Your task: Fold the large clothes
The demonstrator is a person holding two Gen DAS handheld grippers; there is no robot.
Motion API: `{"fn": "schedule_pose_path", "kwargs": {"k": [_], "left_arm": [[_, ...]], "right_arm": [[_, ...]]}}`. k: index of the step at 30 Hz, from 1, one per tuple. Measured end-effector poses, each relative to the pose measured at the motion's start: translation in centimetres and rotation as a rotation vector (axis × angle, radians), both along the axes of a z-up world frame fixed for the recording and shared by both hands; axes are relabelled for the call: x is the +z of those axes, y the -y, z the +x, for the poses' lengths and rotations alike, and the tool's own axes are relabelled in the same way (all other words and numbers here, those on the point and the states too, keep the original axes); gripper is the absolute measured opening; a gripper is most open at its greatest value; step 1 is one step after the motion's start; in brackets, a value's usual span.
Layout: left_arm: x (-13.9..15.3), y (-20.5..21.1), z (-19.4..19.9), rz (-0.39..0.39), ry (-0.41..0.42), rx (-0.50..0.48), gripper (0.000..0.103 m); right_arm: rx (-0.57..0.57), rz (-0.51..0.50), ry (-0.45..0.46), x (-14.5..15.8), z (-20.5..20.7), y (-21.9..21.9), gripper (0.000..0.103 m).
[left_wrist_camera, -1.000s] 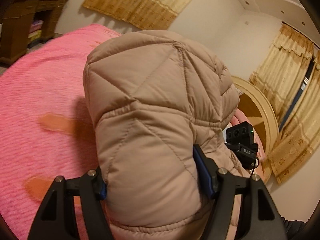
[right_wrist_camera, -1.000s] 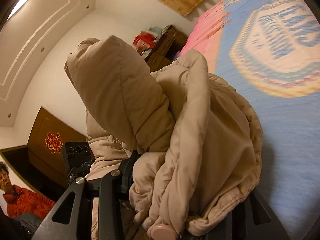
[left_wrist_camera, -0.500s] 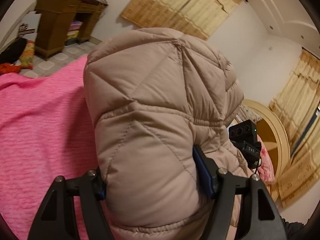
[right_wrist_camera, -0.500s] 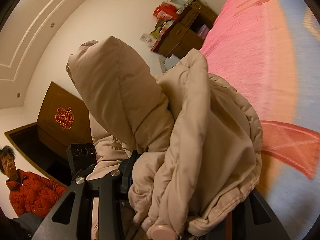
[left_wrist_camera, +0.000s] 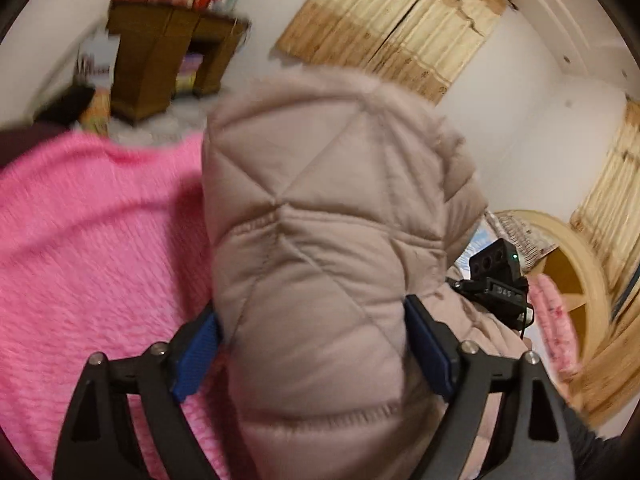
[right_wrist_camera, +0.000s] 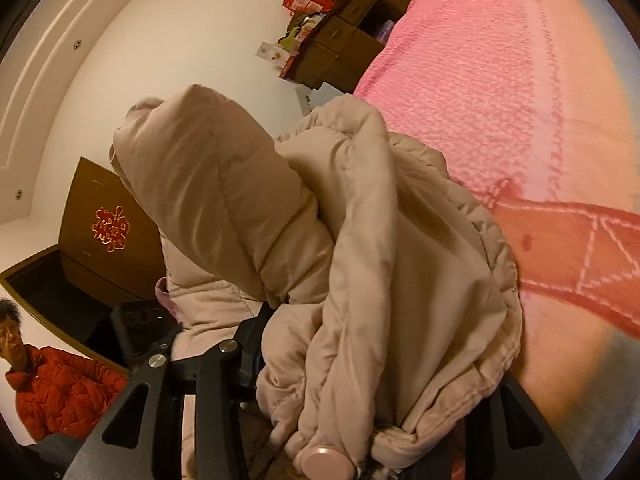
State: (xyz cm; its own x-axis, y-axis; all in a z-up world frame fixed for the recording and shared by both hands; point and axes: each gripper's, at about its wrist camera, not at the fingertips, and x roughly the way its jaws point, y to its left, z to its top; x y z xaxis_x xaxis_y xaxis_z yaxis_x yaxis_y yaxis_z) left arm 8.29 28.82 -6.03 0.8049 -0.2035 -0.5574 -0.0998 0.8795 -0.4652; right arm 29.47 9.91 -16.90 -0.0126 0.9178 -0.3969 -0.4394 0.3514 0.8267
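Note:
A beige quilted puffer jacket (left_wrist_camera: 320, 240) fills the middle of the left wrist view. My left gripper (left_wrist_camera: 314, 344) is shut on a thick fold of it, blue pads pressed against both sides. In the right wrist view the same jacket (right_wrist_camera: 380, 260) is bunched up, with a pink button (right_wrist_camera: 326, 465) at the bottom. My right gripper (right_wrist_camera: 360, 380) is shut on this bunch; its right finger is mostly hidden under fabric. The jacket hangs above the pink bedspread (left_wrist_camera: 88, 240). The right gripper's body (left_wrist_camera: 498, 284) shows at the right of the left wrist view.
The pink bedspread (right_wrist_camera: 500, 100) has a red patterned band (right_wrist_camera: 580, 248). A brown wooden cabinet (left_wrist_camera: 160, 64) with clutter on top stands past the bed. Yellow curtains (left_wrist_camera: 392, 24) hang on the wall. A person in a red jacket (right_wrist_camera: 52, 388) stands by a dark door (right_wrist_camera: 108, 232).
Both grippers have kept their hold on the jacket and swung with it across the bed; the cabinet and floor have come further into view. The left wrist view is blurred by motion.

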Motion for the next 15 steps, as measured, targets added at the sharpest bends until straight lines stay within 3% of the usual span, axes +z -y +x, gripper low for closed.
{"fn": "schedule_pose_path", "kwargs": {"k": [5,7,9,11,14,15], "left_arm": [[3.6,1.8,-0.3,0.206,0.096,0.021,0.092],[3.6,2.0,1.1,0.278,0.08,0.017,0.093],[1.9,2.0,3.6,0.343,-0.009,0.009,0.094],[-0.7,0.7,5.2,0.31,-0.1,0.005,0.103],[-3.6,-2.3,5.3,0.151,-0.134,-0.008,0.103],[-4.0,-2.5,5.1,0.131,-0.131,-0.007,0.103]], "right_arm": [[-0.021,-0.055,0.021,-0.1,-0.2,-0.2,0.05],[-0.026,-0.052,0.023,-1.2,-0.8,0.5,0.051],[-0.041,-0.062,0.031,-1.2,-1.2,0.8,0.052],[-0.056,-0.096,0.055,-1.1,-2.0,1.2,0.053],[-0.069,-0.138,0.084,-0.9,-2.4,1.5,0.053],[-0.07,-0.144,0.087,-0.9,-2.4,1.6,0.054]]}}
